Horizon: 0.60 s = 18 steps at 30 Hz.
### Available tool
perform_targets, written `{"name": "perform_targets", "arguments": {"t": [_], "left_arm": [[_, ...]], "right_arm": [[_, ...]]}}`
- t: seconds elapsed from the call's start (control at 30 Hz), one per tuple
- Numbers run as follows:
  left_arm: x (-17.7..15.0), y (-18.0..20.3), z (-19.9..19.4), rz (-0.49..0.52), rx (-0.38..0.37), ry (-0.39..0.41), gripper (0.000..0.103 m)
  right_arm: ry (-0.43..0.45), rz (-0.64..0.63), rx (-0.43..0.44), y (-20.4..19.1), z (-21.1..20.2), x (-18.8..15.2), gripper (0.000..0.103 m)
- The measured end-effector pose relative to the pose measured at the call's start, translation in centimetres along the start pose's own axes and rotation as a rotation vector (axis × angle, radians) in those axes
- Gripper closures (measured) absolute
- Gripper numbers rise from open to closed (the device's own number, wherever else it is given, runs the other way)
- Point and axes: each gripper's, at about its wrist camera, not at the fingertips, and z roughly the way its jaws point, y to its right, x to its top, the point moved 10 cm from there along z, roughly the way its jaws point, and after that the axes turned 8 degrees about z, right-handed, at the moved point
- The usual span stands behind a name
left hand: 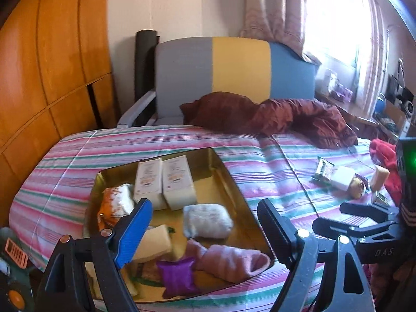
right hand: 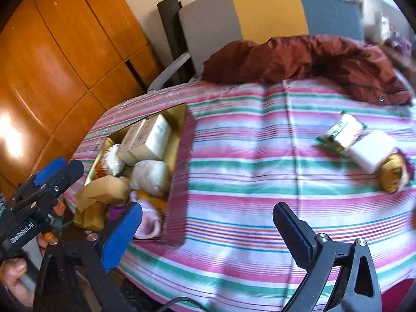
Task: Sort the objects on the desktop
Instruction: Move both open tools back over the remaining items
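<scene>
My left tongs point(left hand: 205, 223) hang with fingers apart and empty over the gold tray point(left hand: 228, 179) near the bed's point(left hand: 260, 140) left edge. In the tray lie two boxes point(left hand: 166, 182), a white roll point(left hand: 206, 221), a pink sock point(left hand: 234, 261) and a purple pouch point(left hand: 178, 275). My right tongs point(right hand: 205, 231) are also apart, holding nothing, above the striped cover. Toward the right edge sit a packet point(right hand: 343, 131), a white block point(right hand: 371, 150) and what looks like a yellow pouch point(right hand: 392, 173), blurred.

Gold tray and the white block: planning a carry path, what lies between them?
Only bare striped bedspread lies between gold tray and white block, in the right wrist view.
</scene>
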Motion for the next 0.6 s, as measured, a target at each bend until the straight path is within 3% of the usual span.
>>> {"name": "perform_targets", "arguments": {"t": [0.6], "left_arm": [[1.6,7.9,1.6,0.121,-0.142,-0.014,0.019]], "right_arm": [[0.064,0.054,-0.163,7.9,-3.9,1.2,0.001]]}}
